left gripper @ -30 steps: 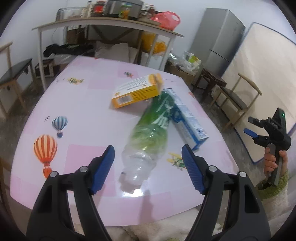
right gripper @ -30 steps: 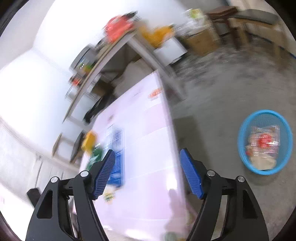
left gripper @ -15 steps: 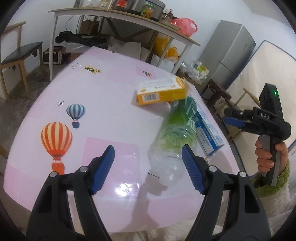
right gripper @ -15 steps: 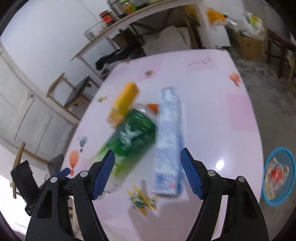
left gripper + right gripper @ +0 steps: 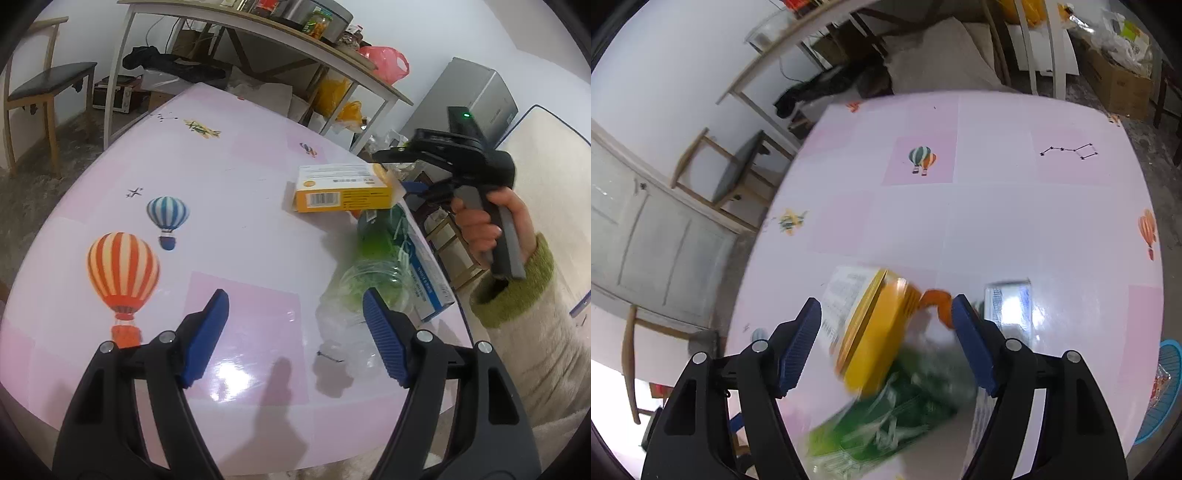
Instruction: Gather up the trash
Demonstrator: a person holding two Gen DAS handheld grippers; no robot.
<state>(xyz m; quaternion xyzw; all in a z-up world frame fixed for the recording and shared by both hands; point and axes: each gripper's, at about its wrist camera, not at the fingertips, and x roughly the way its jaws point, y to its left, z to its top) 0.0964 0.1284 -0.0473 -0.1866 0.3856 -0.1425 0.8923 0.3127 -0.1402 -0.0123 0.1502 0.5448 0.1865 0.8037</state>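
Both jaws stand spread: the left gripper (image 5: 295, 341) hangs with nothing between its blue pads over bare tabletop, while the right gripper (image 5: 886, 341), its jaws just closing a little, straddles the end of a yellow carton (image 5: 875, 332) without its pads pressing on it.

White walls and a grey floor frame the scene. A silver refrigerator (image 5: 480, 96) stands at the back right, beside a pale upright panel (image 5: 546, 177). A long white shelf table (image 5: 258, 40) loaded with jars and a red plastic bag (image 5: 384, 68) runs along the far wall, and a wooden chair (image 5: 48, 96) stands at the left.

The round table (image 5: 240, 229) wears a glossy pink-and-white checked cover printed with hot-air balloons, small planes and stars.

Trash lies clustered toward its right side: a clear plastic bottle with a green label (image 5: 373, 273) on its side, a blue-and-white box (image 5: 424, 273) just beyond it, and the yellow carton at the bottle's far end.

A blue basket (image 5: 1160, 391) holding wrappers stands on the floor off the table's edge. A hand (image 5: 484, 225) in a green-cuffed sleeve grips the right tool's handle.
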